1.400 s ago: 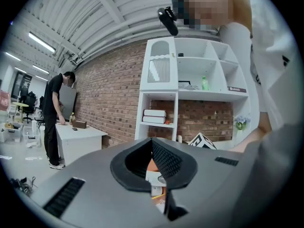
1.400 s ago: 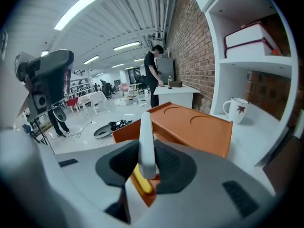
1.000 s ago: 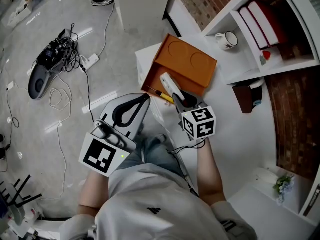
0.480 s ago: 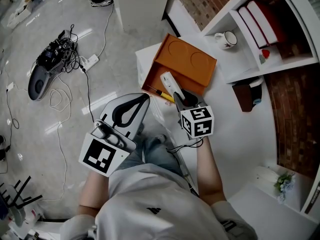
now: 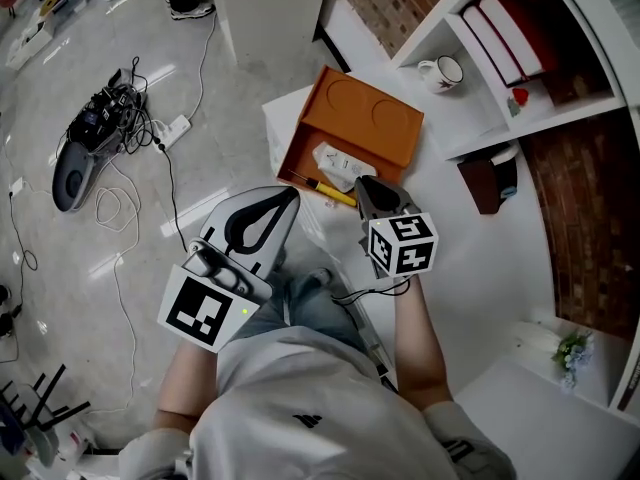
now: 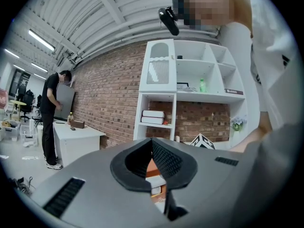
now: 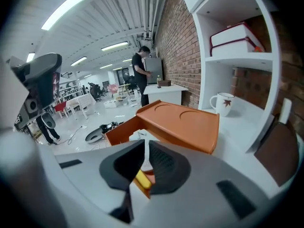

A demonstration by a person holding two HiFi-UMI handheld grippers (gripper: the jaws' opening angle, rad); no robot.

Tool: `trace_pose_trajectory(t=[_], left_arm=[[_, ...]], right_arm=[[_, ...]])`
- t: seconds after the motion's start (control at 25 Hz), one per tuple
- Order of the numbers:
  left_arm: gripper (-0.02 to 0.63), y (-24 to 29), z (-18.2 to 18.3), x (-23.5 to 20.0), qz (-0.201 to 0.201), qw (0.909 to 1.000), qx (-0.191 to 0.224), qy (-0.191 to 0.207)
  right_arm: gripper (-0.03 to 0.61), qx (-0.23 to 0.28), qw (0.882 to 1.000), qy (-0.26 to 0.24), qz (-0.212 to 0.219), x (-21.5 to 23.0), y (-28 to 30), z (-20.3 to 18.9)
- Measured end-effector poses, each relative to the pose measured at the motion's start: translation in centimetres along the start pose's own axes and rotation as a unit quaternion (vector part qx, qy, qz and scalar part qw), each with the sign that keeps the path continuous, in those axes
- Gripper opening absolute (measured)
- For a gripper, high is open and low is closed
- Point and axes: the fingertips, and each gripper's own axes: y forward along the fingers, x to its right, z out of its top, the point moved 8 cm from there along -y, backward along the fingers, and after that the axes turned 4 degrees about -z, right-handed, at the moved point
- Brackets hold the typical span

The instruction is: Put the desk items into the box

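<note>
An orange box [image 5: 298,146] stands open on the white desk [image 5: 455,238], its lid [image 5: 362,118] leaning back. A white item [image 5: 338,160] lies inside it. A yellow-handled screwdriver [image 5: 325,190] rests across the box's near edge. My right gripper [image 5: 362,183] hovers just behind that edge, its jaws closing to a thin slit with nothing between them. In the right gripper view [image 7: 146,148] the yellow handle [image 7: 142,180] shows beyond the slit, below the lid [image 7: 183,125]. My left gripper [image 5: 292,196] hangs off the desk to the left, shut and empty [image 6: 152,146].
White shelves at the right hold a mug [image 5: 441,70] and red books [image 5: 500,28]. A brown holder [image 5: 488,183] sits on the desk. Cables and a power strip [image 5: 110,123] lie on the floor at left. A person [image 7: 141,72] stands far off.
The white item that sat between my right jaws now lies in the box. Those jaws have narrowed and drawn back a little. The left gripper has not moved.
</note>
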Motion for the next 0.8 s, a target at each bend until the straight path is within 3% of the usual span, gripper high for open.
trace_pose_trajectory(t=[0.12, 0.8], left_arm=[[0.012, 0.1, 0.2, 0.1, -0.012, 0.9999, 0.001, 0.003], [0.012, 2.3, 0.9, 0.8, -0.118, 0.9929, 0.005, 0.010]], right_arm=[[0.012, 0.017, 1.000, 0.013, 0.007, -0.4, -0.8, 0.6], [0.008, 0.164, 0.985, 0.050, -0.017, -3.2, -7.7, 4.6]])
